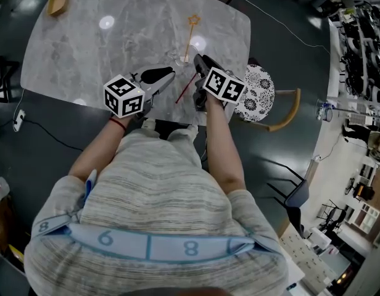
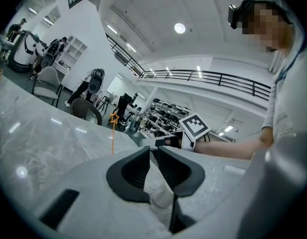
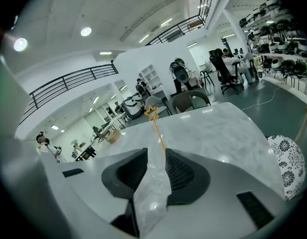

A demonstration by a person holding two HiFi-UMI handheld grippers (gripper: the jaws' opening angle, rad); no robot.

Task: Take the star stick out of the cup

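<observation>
The star stick [image 1: 189, 39] slants up and away from the person over the grey marble tabletop [image 1: 85, 48]. Its yellow star is at the far end, and its near end drops into the clear cup [image 1: 179, 59], just in front of the two grippers.

The right gripper [image 1: 200, 59] has its jaws clamped on a crumpled band of clear plastic [image 3: 152, 193], which looks to be the cup's wall, though the glare makes it hard to be sure. In the right gripper view the star stick [image 3: 157, 128] rises straight out from behind that plastic, so the jaws and the cup hide its lower part.

The left gripper [image 1: 170, 73] sits just to the left of the cup. In the left gripper view its jaws are drawn nearly together, with only a slit between them and nothing in it. That view also shows the star stick [image 2: 112, 136] standing free beyond the jaws.

A thin red stick [image 1: 185, 88] lies on the tabletop between the two grippers, near the edge closest to the person. A small wooden bowl [image 1: 57, 2] rests at the far left corner, well apart from everything else. A chair with a patterned cushion [image 1: 258, 91] stands at the tabletop's right edge, close by the right forearm.
</observation>
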